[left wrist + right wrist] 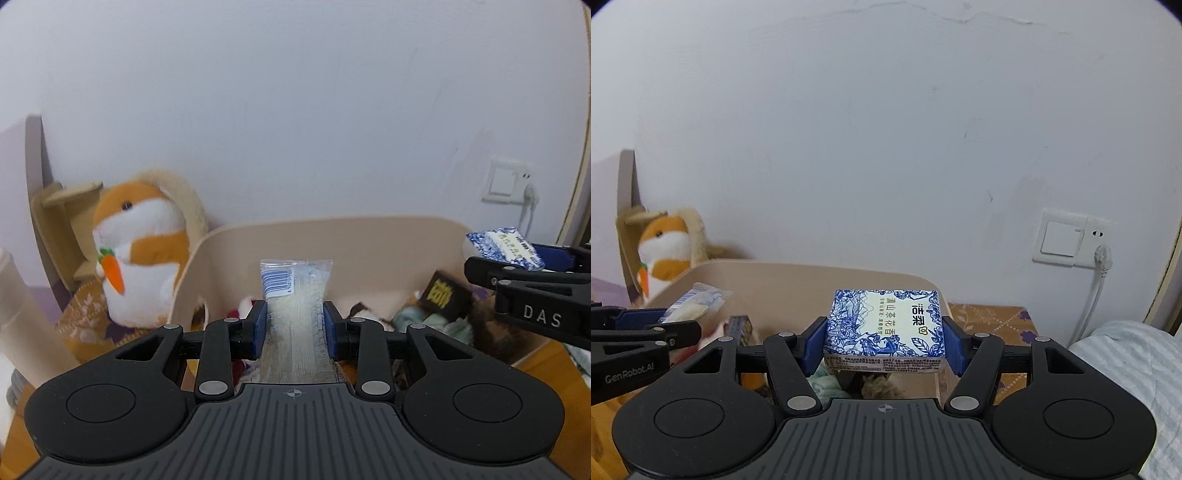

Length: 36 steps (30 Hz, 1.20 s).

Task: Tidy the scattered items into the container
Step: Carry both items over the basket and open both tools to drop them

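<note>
1. A white painted wall (886,129) is seen behind everything, with a white switch and socket plate (1067,238) set into it and a white plug and cable (1102,258) fitted in the socket.
2. A striped pale blue bedcover (1126,365) is seen at the lower right of the right wrist view, beside a patterned orange cloth (993,317).
3. A large beige plastic container (332,236) with rounded corners is seen in front of the wall; a dark box with yellow lettering (443,295), pale green fabric (417,317) and other items too blurred to name are held inside it.
4. An orange and white plush hamster with a felt carrot (136,236) is seen upright just left of the container, in front of a cardboard piece (59,206).
5. The left tongs (295,328) are pressed against the two sides of a clear plastic packet with a white barcode label (295,295), which is pinched between the blue pads (260,326); the packet is held over the container's interior, pointing towards its far wall.
6. The right tongs (884,345) are closed on a blue and white patterned tissue pack (886,325), which is gripped by its short sides and held level above the right-hand part of the container.
7. The two tongs are held side by side, apart from each other.
</note>
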Available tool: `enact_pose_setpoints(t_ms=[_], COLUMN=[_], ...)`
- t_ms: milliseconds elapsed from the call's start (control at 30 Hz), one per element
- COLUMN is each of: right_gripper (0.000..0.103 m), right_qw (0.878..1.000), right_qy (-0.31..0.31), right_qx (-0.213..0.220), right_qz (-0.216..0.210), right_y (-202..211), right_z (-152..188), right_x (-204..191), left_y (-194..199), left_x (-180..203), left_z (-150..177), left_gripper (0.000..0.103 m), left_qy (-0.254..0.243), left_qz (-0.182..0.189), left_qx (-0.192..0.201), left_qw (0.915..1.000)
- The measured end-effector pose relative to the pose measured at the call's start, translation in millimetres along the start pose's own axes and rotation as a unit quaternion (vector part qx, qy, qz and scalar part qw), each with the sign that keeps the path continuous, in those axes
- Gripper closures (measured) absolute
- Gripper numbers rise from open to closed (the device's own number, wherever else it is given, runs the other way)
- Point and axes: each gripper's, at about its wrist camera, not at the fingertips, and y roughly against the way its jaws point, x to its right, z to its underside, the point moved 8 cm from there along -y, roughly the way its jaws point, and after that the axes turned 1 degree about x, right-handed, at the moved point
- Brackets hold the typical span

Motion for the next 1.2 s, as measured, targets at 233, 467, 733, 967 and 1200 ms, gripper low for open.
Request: enact_pose_setpoints(t_ms=[233, 467, 733, 967, 1200], right_gripper=[0.042, 0.042, 0.019, 0.000, 0.000], right_qw=[1.000, 0.999, 1.000, 1.000, 0.999], right_qy=[0.005, 0.000, 0.002, 0.001, 0.020], right_qx=[-0.024, -0.038, -0.021, 0.009, 0.015], right_qz=[0.003, -0.005, -0.018, -0.026, -0.023], right_y=[-15.0, -19.3, -4.6, 21.6, 39.3], right_z=[10.5, 15.4, 14.0, 5.7, 8.0], right_x=[-1.3, -1.3, -2.1, -2.5, -11.6], left_y=[-17.6, -17.2, 5.7, 20.0, 36.4], left_x=[-1.3, -1.5, 0.4, -2.3, -7.8], left_z=[9.0, 9.2, -3.9, -6.0, -4.0], left_gripper=[0.071, 0.062, 0.019, 0.015, 0.015], left_qy=[-0.004, 0.004, 0.004, 0.022, 0.033], left_qz=[-0.012, -0.007, -0.002, 0.000, -0.004], left_qx=[-0.023, -0.019, 0.023, 0.031, 0.037], left_qw=[0.9997, 0.9998, 0.9997, 0.9993, 0.9987])
